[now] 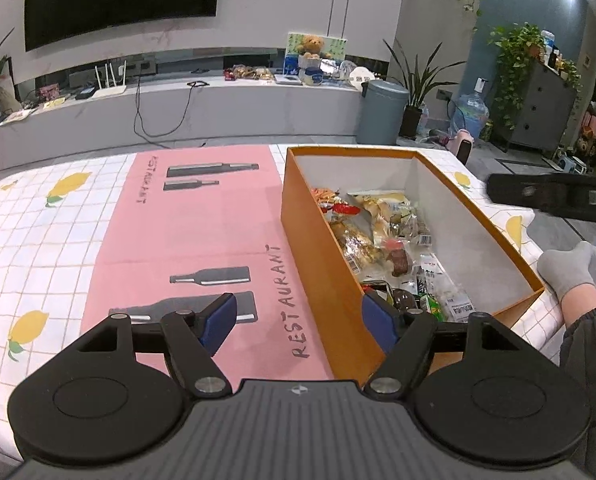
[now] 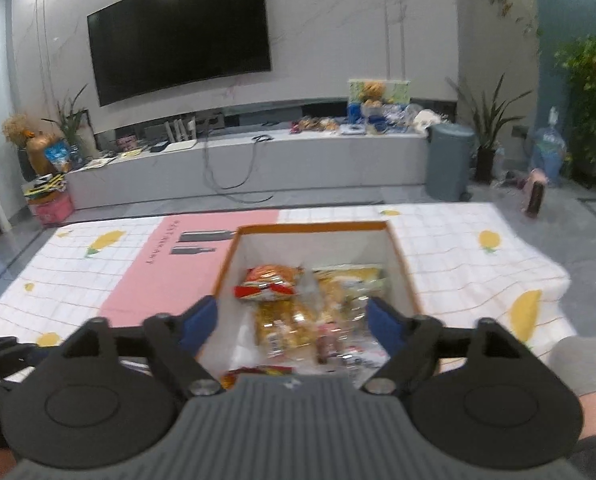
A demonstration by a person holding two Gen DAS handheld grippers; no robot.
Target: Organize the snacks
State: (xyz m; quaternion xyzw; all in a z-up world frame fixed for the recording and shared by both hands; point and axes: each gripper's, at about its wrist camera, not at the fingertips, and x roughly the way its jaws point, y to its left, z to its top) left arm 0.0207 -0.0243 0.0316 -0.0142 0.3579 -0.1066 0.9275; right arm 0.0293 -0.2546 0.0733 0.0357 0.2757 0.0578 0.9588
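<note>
L gripper [image 1: 298,320] jaws spread, empty, over pink mat [image 1: 202,248] beside orange box [image 1: 317,264]. R gripper [image 2: 292,320] spread wide, empty, above snack packs [image 2: 298,304] in box.

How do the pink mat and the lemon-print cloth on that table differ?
The pink mat is plain pink with grey bottle drawings and the word RESTAURANT; the lemon-print cloth is white, gridded, with yellow lemons. The mat lies on top, covering only a strip; the cloth spreads across the whole table. Both lie flat under the orange box.

Matt cardboard box [image 1: 317,248] holds glossy plastic snack packets [image 1: 377,236] on cloth [image 1: 58,240].
</note>
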